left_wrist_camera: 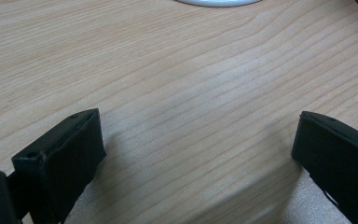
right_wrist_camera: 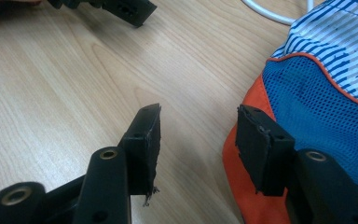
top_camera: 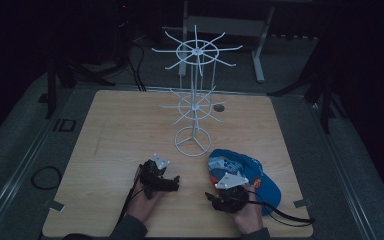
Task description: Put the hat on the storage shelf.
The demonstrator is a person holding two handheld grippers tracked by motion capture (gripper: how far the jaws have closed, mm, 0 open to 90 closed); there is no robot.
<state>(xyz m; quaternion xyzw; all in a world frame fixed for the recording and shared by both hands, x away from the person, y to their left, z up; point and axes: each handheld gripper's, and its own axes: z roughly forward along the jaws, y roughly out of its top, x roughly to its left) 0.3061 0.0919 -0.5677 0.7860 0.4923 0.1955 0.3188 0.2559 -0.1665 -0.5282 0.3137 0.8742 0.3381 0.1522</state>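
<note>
Two grippers, one cap on a wooden tabletop (top_camera: 115, 150).

The blue, white and orange cap (top_camera: 252, 172) lies near the front right of the tabletop, just right of the white wire rack (top_camera: 195, 100). The right gripper (right_wrist_camera: 198, 133) hovers at the cap's orange edge, jaws parted, one over bare wood and the other over the fabric, gripping nothing. The left gripper (left_wrist_camera: 198, 149) rests well left of the cap, jaws spread wide over bare wood.
</note>
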